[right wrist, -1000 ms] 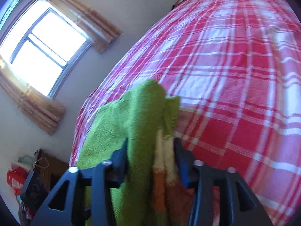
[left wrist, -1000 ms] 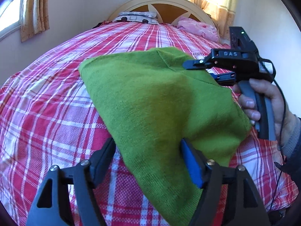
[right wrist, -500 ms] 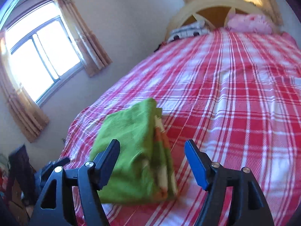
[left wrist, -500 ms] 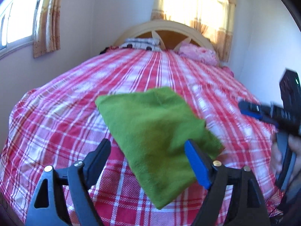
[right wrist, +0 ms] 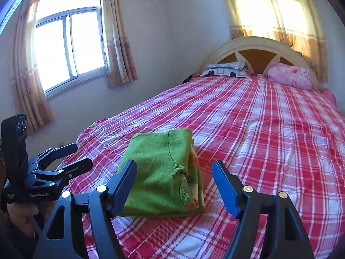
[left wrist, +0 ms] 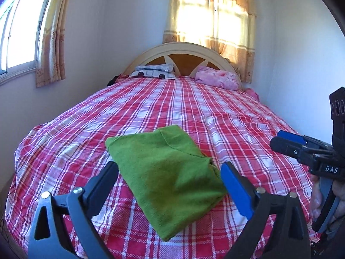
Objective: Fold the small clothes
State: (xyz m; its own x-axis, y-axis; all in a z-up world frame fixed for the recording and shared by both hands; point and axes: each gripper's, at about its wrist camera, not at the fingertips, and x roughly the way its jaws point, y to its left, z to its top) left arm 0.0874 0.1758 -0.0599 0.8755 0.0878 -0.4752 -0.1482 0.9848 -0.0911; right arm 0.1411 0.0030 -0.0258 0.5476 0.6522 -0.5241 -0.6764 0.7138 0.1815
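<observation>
Your left gripper has black triangular finger arms with cut-out holes and silver screw heads; one pad is blue, the other dark. Your right gripper is built the same, both pads edged blue. From the side its black body reads "DAS" in white, above a grey trigger handle. The left body carries white "GenRobot.AI" lettering and a boxy black top block.

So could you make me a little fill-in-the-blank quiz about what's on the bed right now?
1. The folded garment lying on the bed is mostly ____ in colour.
2. The bed cover has a red and white ____ pattern.
3. Neither the left gripper nor the right gripper is ____ the garment.
4. The pink pillow lies against the ____.

Missing words: green; plaid; gripping; headboard
</observation>
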